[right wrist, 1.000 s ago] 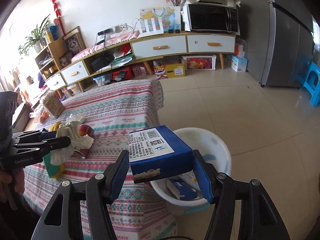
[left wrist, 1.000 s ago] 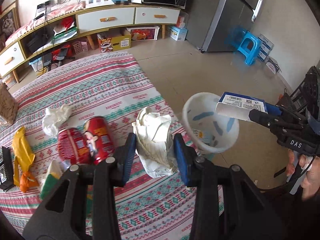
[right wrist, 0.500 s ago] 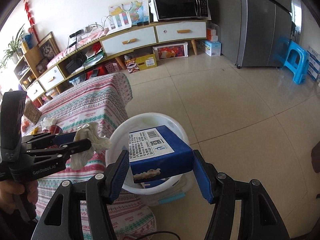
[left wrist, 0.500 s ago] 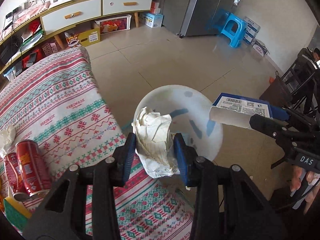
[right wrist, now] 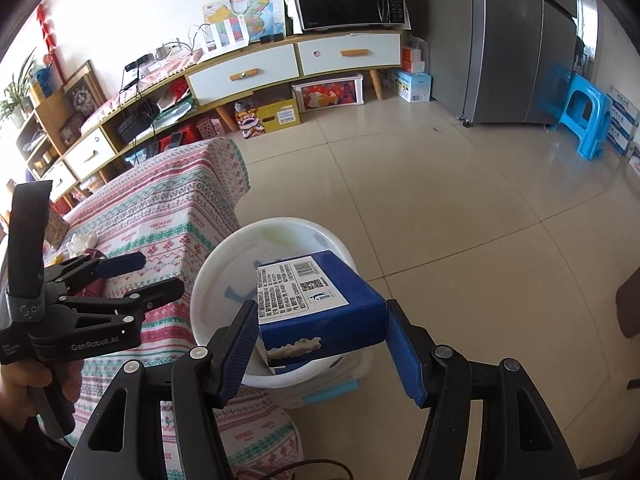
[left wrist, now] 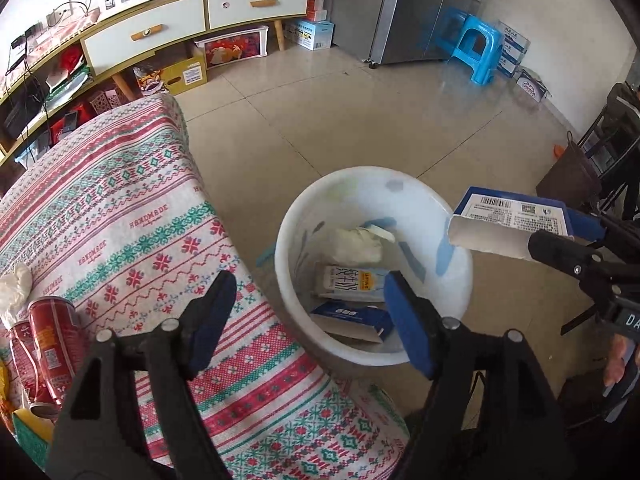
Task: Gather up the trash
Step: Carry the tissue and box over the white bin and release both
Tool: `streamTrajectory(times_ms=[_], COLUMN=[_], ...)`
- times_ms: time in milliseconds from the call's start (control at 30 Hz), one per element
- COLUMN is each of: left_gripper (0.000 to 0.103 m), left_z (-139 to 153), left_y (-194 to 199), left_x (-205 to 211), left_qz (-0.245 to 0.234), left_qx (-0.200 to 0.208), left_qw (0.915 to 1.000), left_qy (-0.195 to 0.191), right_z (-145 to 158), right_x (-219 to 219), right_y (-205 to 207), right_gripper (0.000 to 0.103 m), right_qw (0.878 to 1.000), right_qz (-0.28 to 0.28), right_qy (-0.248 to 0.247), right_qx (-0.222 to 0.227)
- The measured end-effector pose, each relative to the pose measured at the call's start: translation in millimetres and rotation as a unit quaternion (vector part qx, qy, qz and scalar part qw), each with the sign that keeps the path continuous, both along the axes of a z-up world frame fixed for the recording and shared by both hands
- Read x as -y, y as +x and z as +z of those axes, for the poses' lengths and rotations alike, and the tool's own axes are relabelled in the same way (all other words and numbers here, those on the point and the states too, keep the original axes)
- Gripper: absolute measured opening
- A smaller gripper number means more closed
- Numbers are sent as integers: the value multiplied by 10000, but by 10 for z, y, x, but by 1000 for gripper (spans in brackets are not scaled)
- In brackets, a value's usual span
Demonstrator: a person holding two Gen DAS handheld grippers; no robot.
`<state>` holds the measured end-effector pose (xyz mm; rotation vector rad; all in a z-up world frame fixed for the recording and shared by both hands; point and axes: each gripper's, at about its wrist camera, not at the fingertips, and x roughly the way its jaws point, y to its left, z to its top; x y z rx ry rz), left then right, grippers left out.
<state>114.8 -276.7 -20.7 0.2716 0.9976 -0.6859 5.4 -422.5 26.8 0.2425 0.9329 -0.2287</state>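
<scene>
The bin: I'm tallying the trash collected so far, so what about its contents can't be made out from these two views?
- Right wrist view: the blue box hides most of the bin's inside.
- Left wrist view: the left hand-held gripper covers the near bottom of the bin.
- Carton print too small to read.
</scene>
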Motion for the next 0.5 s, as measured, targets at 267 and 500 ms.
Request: streamTrajectory(times_ms=[267,500], left_gripper=[83,87], left_z=[63,98], left_y=[-16,-39], left_x=[-254,-470], left_qz=[76,146], left_qx=[64,66], left_qw=[9999,9996], left_qy=[137,215], right_z=[-82,-187], right_x=[-91,-125], right_y=[147,249], right_gripper=[64,76], right_qw=[9997,9991], right_qz=[66,20], right_qy=[-116,-165], right_qx=[-190,-399])
